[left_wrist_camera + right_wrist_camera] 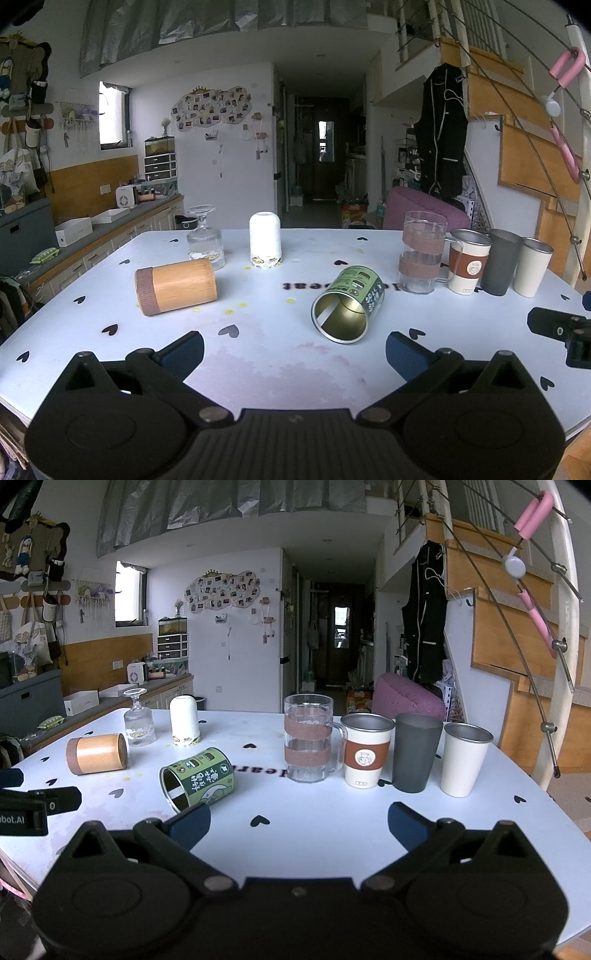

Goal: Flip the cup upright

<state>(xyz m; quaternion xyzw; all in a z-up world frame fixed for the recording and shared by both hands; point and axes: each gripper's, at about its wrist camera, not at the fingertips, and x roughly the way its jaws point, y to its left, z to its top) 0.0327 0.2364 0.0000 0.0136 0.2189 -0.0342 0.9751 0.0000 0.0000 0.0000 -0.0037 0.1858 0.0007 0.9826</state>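
Note:
A green printed metal cup (347,304) lies on its side on the white table (280,354), mouth toward me; it also shows in the right wrist view (199,779). A bamboo cup (175,286) lies on its side to the left, also in the right wrist view (96,754). A white cup (265,240) and a stemmed glass (205,236) stand upside down behind. My left gripper (294,350) is open and empty, just short of the green cup. My right gripper (299,825) is open and empty, its left finger next to the green cup.
Four upright cups stand in a row at the right: a clear glass mug (310,738), a brown-sleeved cup (366,753), a grey tumbler (415,751) and a white tumbler (463,758). The right gripper shows at the left wrist view's right edge (565,332). A counter runs along the left.

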